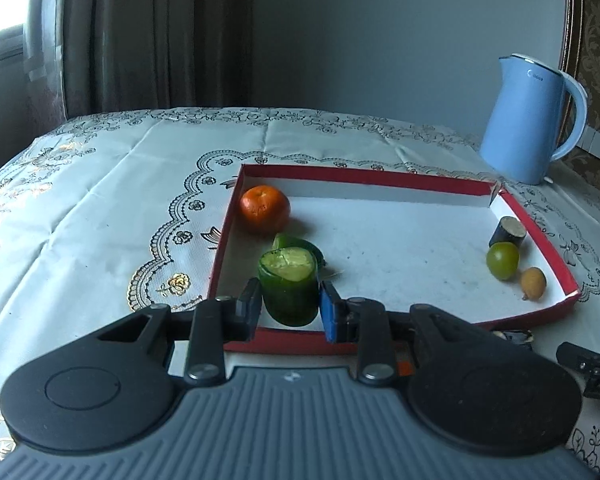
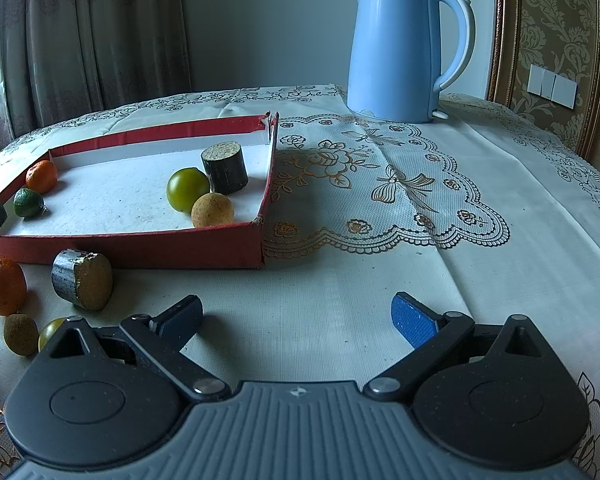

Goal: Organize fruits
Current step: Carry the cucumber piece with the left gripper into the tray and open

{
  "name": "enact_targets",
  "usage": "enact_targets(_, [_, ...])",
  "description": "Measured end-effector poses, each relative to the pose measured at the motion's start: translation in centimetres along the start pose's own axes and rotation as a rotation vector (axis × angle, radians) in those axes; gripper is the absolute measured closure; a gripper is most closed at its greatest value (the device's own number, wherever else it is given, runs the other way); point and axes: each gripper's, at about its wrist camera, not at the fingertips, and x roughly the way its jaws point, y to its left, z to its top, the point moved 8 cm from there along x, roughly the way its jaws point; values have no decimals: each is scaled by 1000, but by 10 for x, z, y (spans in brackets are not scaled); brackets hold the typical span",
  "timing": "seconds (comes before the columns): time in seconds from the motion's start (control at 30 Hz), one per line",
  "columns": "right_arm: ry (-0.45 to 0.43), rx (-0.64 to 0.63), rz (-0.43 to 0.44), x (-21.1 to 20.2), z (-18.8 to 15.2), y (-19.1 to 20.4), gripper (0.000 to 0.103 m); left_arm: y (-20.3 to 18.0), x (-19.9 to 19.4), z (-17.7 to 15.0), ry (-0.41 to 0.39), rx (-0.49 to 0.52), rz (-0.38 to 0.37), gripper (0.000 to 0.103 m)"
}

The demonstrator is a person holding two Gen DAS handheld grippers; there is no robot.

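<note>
Left gripper (image 1: 289,304) clamps a cucumber chunk (image 1: 289,292) over the red tray (image 1: 540,236); five fruits sit inside, four outside. Right gripper (image 2: 296,320) hangs wide open.

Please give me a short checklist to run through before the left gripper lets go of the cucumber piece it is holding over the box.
1. Left gripper shut on the cucumber piece: ok.
2. Piece inside the red box's walls: ok.
3. Piece resting on the box floor: cannot tell.
4. Clear of the lime behind it: cannot tell.
5. Right gripper open, empty, outside the box: ok.
6. All fruit boxed: not ok; an orange lies outside.
</note>
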Motion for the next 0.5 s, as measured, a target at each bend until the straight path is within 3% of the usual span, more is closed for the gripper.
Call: enact_targets(0.5, [0, 1, 0, 0, 0, 0, 1, -3, 15, -3, 18, 39, 14, 72])
